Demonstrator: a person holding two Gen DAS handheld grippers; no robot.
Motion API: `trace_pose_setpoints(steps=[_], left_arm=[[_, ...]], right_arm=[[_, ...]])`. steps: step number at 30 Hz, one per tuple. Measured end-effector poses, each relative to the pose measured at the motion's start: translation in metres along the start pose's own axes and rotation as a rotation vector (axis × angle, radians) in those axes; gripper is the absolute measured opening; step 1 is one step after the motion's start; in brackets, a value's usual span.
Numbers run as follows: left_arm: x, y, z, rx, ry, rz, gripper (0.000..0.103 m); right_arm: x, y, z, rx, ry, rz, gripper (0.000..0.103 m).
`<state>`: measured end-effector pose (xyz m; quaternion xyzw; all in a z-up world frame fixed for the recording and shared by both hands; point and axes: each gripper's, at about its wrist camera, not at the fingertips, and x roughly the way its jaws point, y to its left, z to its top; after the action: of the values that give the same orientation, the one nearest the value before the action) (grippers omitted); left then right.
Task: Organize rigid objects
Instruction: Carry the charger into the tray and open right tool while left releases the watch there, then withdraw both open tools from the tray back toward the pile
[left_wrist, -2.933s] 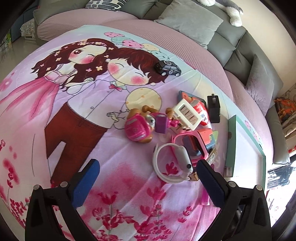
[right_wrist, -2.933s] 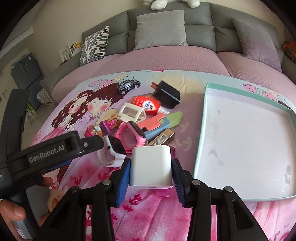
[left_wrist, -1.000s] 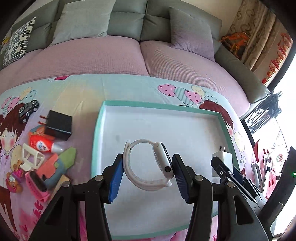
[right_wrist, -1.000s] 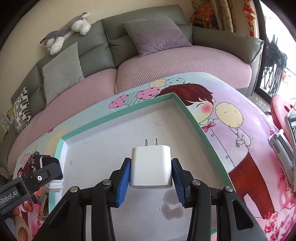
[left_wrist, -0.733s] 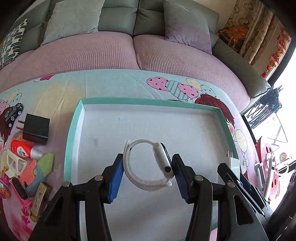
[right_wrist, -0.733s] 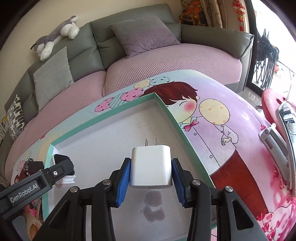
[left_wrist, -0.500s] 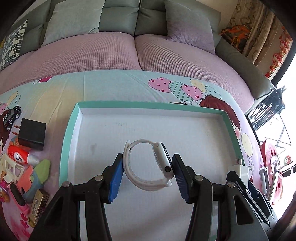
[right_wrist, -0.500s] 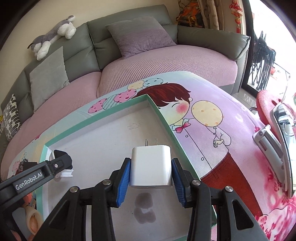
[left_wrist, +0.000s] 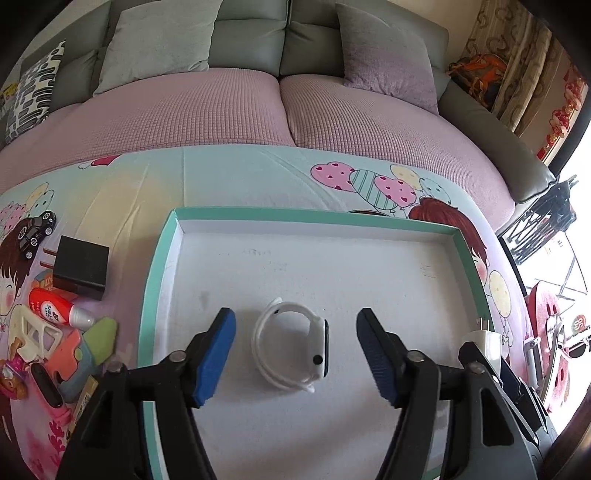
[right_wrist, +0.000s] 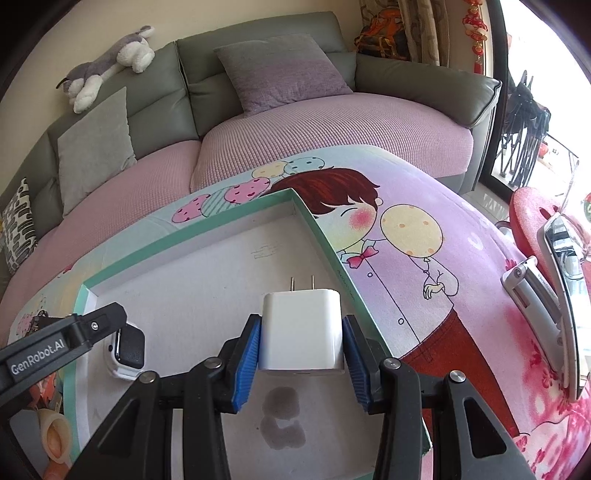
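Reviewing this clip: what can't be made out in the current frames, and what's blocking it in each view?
- Smartwatch strap, right wrist view: hidden behind the left gripper's arm; only its face shows.
- White charger underside and its contact with the tray, right wrist view: covered by the right gripper pads.
- White charger body, left wrist view: mostly hidden behind the right gripper.
- Toy pile, left wrist view: cut off by the left frame edge.

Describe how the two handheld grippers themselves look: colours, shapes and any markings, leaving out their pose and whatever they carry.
Both are alike. The left gripper has black angular plastic arms with silver pivot screws, ending in flat blue ridged fingers. The right gripper shows the same black frame, screws and blue pads. White "GenRobot.AI" lettering marks the left one's black side. No cables or sleeves show.
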<state>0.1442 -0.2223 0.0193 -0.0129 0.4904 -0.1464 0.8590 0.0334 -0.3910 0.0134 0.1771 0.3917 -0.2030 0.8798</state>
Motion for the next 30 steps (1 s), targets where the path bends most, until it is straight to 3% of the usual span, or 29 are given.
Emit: trace_pose_setpoints(steps=[8, 10, 12, 21, 25, 30], left_arm=[[-0.016, 0.017, -0.003, -0.050, -0.038, 0.035, 0.078], [-0.019, 0.021, -0.003, -0.061, -0.049, 0.049, 0.091], [-0.023, 0.026, -0.005, -0.073, -0.065, 0.061, 0.093], [-0.030, 0.049, -0.014, -0.134, -0.084, 0.135, 0.095], [-0.033, 0.060, -0.019, -0.159, -0.094, 0.180, 0.096], [-0.040, 0.069, -0.024, -0.186, -0.126, 0.213, 0.098]], right_arm=[[0.001, 0.003, -0.001, -0.009, 0.007, 0.005, 0.047], [0.001, 0.003, -0.001, -0.005, 0.011, 0.012, 0.047], [-0.001, 0.005, -0.001, -0.006, -0.001, 0.017, 0.049], [-0.004, 0.012, 0.001, -0.028, -0.021, 0.051, 0.079], [-0.006, 0.014, 0.001, -0.031, -0.037, 0.056, 0.101], [-0.007, 0.015, 0.000, -0.027, -0.042, 0.073, 0.103]])
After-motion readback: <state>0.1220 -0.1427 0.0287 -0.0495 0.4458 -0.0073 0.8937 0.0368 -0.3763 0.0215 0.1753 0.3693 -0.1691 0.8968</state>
